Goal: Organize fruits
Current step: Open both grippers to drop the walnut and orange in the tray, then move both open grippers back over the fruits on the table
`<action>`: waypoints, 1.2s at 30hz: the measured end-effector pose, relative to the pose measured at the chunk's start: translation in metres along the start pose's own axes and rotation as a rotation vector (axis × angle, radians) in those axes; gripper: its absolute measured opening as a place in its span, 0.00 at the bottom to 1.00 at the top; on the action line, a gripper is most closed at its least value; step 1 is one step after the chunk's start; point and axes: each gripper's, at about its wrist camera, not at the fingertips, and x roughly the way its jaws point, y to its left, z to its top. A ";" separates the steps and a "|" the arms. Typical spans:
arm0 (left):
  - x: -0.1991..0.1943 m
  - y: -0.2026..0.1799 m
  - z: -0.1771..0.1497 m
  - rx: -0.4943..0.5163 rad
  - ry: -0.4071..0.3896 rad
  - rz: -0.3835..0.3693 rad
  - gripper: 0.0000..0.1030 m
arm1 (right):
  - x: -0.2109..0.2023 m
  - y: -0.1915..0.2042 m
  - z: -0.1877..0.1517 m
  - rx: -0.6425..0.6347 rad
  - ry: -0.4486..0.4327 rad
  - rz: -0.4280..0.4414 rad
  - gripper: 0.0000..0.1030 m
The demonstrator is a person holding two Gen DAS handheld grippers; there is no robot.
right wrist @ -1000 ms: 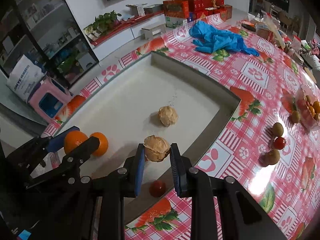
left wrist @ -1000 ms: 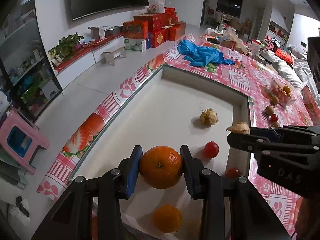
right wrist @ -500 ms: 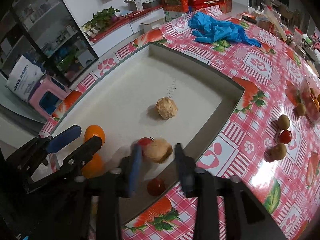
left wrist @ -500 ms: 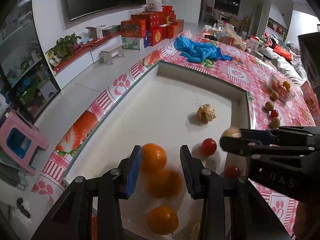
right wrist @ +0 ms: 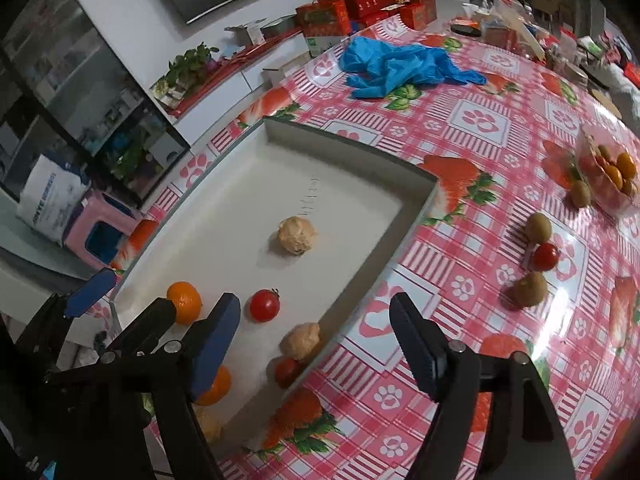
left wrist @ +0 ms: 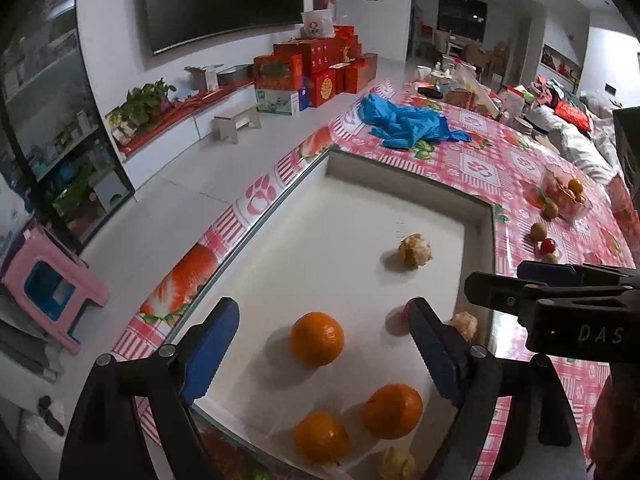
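A shallow white tray (left wrist: 404, 170) is set into the red-checked table. My left gripper (left wrist: 324, 346) hangs over its near end with its jaws opening. An orange (left wrist: 317, 338) lies on the tray floor between the fingers, and the pads are clear of it. Two more oranges (left wrist: 394, 411) sit closer to me. My right gripper (right wrist: 316, 344) is also opening. Below it a tan husked fruit (right wrist: 301, 340) rests against the tray wall (right wrist: 360, 280), untouched. Two tomatoes (right wrist: 264, 305) and another husked fruit (right wrist: 297, 235) lie in the tray.
On the tablecloth to the right are three kiwis (right wrist: 538, 227), a tomato (right wrist: 545, 256) and a clear box of fruit (right wrist: 608, 176). Blue gloves (right wrist: 400, 66) lie beyond the tray. A pink stool (left wrist: 52, 292) stands on the floor at the left.
Both grippers went from shut to open. The orange dropped out of the left one onto the tray. The husked fruit left the right one and settled by the tray wall.
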 end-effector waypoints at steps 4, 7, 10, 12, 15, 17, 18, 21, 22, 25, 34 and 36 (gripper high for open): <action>-0.008 -0.013 0.007 0.019 0.012 -0.030 0.85 | -0.012 -0.019 -0.003 0.038 -0.022 0.003 0.83; -0.017 -0.028 0.012 0.040 0.018 -0.066 0.85 | -0.017 -0.040 -0.006 0.084 -0.025 0.005 0.83; -0.027 -0.048 0.019 0.077 0.020 -0.103 0.85 | -0.024 -0.063 -0.010 0.138 -0.035 0.004 0.85; -0.032 -0.062 0.023 0.105 0.025 -0.126 0.85 | -0.031 -0.079 -0.014 0.172 -0.042 0.017 0.86; -0.038 -0.079 0.028 0.127 0.038 -0.170 0.85 | -0.040 -0.101 -0.022 0.218 -0.048 0.032 1.00; -0.041 -0.093 0.033 0.138 0.051 -0.200 0.85 | -0.047 -0.117 -0.028 0.249 -0.064 0.032 1.00; -0.042 -0.102 0.035 0.146 0.058 -0.213 0.85 | -0.050 -0.125 -0.031 0.265 -0.068 0.029 1.00; -0.044 -0.124 0.040 0.177 0.066 -0.224 0.85 | -0.058 -0.148 -0.043 0.308 -0.077 0.002 1.00; -0.044 -0.131 0.041 0.188 0.065 -0.226 0.85 | -0.060 -0.155 -0.047 0.317 -0.075 -0.021 1.00; -0.040 -0.158 0.044 0.234 0.063 -0.220 0.85 | -0.066 -0.175 -0.062 0.324 -0.064 -0.135 1.00; 0.016 -0.221 0.033 0.305 0.128 -0.191 0.85 | -0.066 -0.208 -0.117 0.243 -0.014 -0.457 1.00; 0.029 -0.231 0.029 0.319 0.140 -0.180 0.85 | -0.067 -0.213 -0.127 0.245 -0.024 -0.446 1.00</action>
